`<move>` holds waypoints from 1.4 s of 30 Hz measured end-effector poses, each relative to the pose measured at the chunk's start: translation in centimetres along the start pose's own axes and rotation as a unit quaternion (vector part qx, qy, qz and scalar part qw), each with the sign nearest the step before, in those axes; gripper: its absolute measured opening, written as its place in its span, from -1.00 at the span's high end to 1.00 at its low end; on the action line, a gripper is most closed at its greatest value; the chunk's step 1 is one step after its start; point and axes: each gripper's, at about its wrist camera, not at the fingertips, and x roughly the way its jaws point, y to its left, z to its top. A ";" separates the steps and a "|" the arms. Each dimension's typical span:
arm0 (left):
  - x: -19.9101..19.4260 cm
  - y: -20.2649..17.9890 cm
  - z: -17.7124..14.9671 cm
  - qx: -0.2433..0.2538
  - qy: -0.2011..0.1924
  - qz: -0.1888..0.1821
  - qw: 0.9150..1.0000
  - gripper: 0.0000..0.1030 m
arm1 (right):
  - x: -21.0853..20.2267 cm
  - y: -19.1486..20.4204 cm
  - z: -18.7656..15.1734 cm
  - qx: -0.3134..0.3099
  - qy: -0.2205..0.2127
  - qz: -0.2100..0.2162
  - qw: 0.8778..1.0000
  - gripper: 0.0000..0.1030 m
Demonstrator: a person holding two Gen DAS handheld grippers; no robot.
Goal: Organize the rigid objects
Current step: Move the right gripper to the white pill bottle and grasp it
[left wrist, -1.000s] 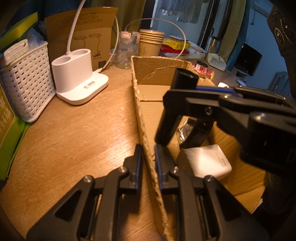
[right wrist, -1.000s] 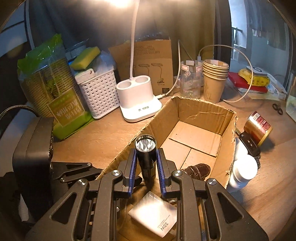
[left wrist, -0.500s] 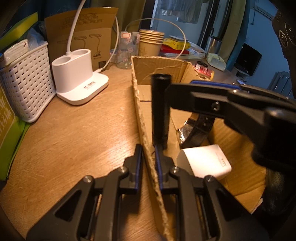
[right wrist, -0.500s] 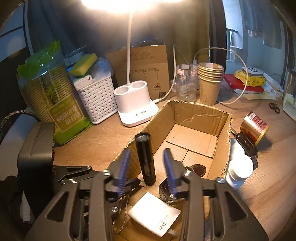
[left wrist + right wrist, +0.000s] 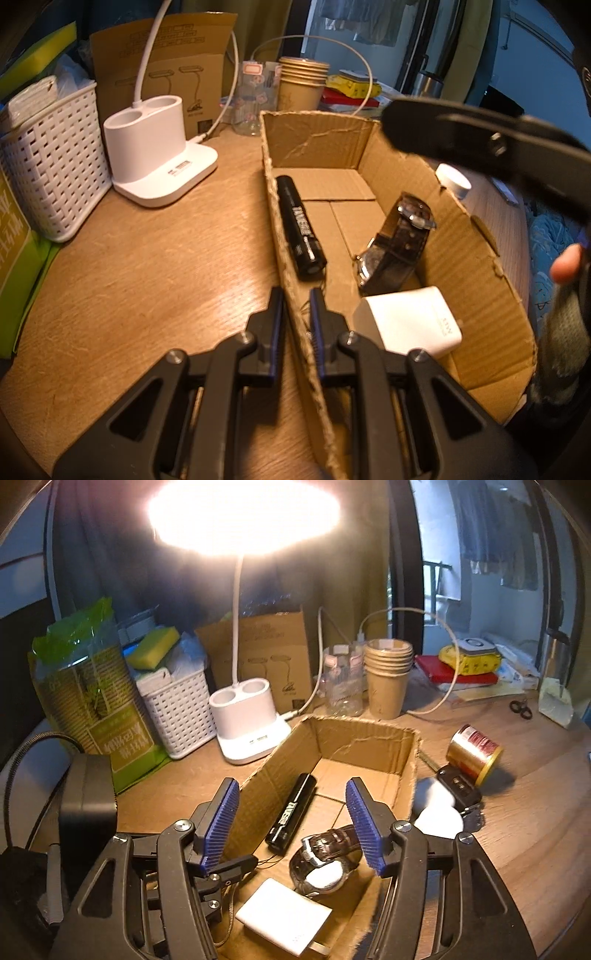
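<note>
A black flashlight (image 5: 301,229) (image 5: 291,818) lies flat on the floor of the open cardboard box (image 5: 317,136) (image 5: 362,738), along its left wall. A brown-strap wristwatch (image 5: 395,245) (image 5: 325,860) and a white charger (image 5: 410,323) (image 5: 284,921) lie in the box too. My left gripper (image 5: 296,306) is shut on the box's left wall near its front corner. My right gripper (image 5: 291,829) is open and empty, raised above the box; it also shows in the left wrist view (image 5: 480,140) at the upper right.
A white lamp base (image 5: 155,158) (image 5: 247,720), white basket (image 5: 51,162) (image 5: 177,709), green packet (image 5: 92,709) and paper cups (image 5: 303,85) (image 5: 388,675) stand behind the box. A gold can (image 5: 474,753), car key (image 5: 458,786) and white bottle (image 5: 439,808) lie right of it.
My right gripper opened and let go of the flashlight, which dropped from upright to lying flat in the box. The right gripper then rose and drew back. The left gripper kept its hold.
</note>
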 end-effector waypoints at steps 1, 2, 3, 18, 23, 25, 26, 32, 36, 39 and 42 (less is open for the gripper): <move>0.0 0.0 0.0 0.000 0.000 0.000 1.000 0.70 | -0.3 -0.1 0.0 0.001 -0.004 -0.002 1.000 -0.23; 0.0 0.0 0.0 0.000 0.000 0.000 1.000 0.70 | -0.6 -0.3 0.0 0.002 -0.008 -0.005 1.000 -0.23; 0.0 0.0 0.0 0.000 0.000 0.000 1.000 0.70 | -0.8 -0.3 0.0 0.001 -0.010 -0.006 1.000 -0.23; 0.0 0.0 0.0 0.000 0.000 0.000 1.000 0.70 | -4.3 -5.5 -1.1 0.040 -0.036 -0.055 0.997 -0.26; 0.0 0.0 0.0 0.000 0.000 0.000 1.000 0.70 | -4.6 -7.9 -1.9 0.061 -0.031 -0.076 0.995 -0.26; 0.0 0.0 0.0 0.000 0.000 0.000 1.000 0.70 | -4.4 -8.4 -2.1 0.065 -0.026 -0.081 0.994 -0.27; 0.0 0.0 0.0 0.000 0.000 0.000 1.000 0.70 | -4.3 -8.8 -2.3 0.069 -0.023 -0.083 0.994 -0.27; 0.0 0.0 0.0 0.000 0.000 0.000 1.000 0.70 | -3.1 -9.7 -2.9 0.080 -0.011 -0.077 0.994 -0.27; 0.0 0.0 0.0 0.000 0.000 0.000 1.000 0.70 | -2.0 -9.6 -3.3 0.068 0.009 -0.081 0.994 -0.27; 0.0 0.0 0.0 0.000 0.000 0.000 1.000 0.70 | -1.1 -9.5 -3.7 0.066 0.020 -0.076 0.995 -0.27; 0.0 0.0 0.0 0.000 0.000 0.000 1.000 0.70 | -0.4 -9.8 -3.9 0.071 0.026 -0.068 0.995 -0.27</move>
